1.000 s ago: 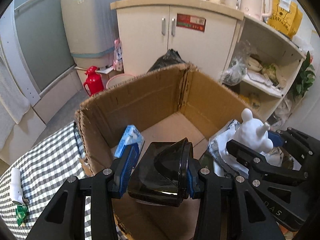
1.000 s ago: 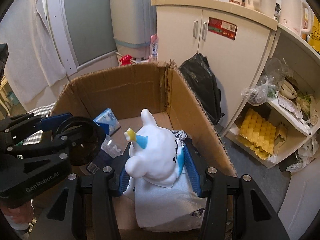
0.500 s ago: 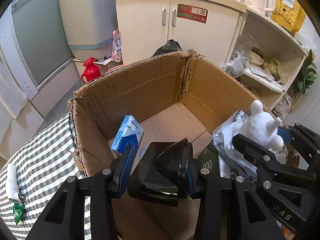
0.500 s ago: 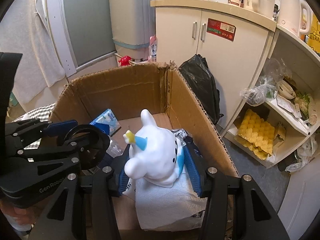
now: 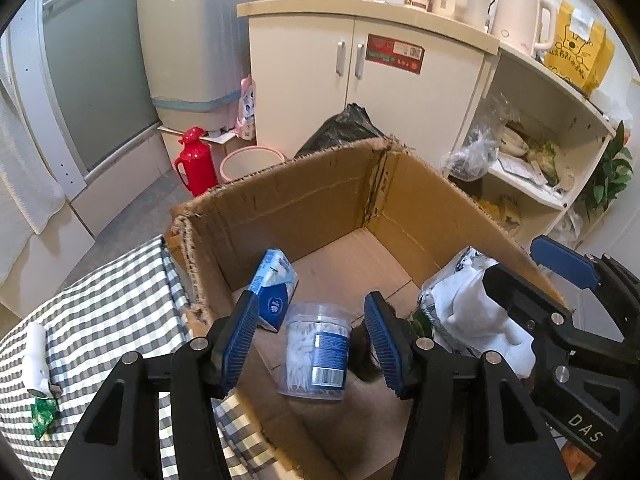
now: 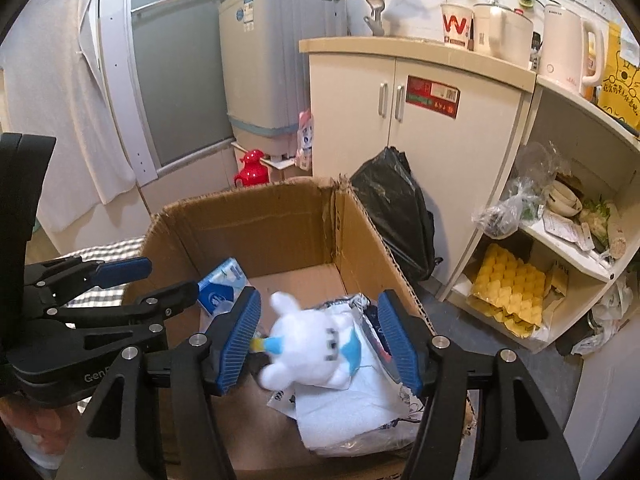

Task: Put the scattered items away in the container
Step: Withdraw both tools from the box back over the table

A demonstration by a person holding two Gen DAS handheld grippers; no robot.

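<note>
Both grippers over the cardboard box (image 5: 300, 208): left gripper (image 5: 312, 336) spread, gripping nothing. Right gripper (image 6: 318, 340) spread too; blurred white plush toy (image 6: 308, 350) between its pads, on white bag (image 6: 352, 404) inside box.

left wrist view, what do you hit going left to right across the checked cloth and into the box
white tube on the checked cloth → blue and white carton → clear tub of white picks → white plastic bag, the last three inside the cardboard box
</note>
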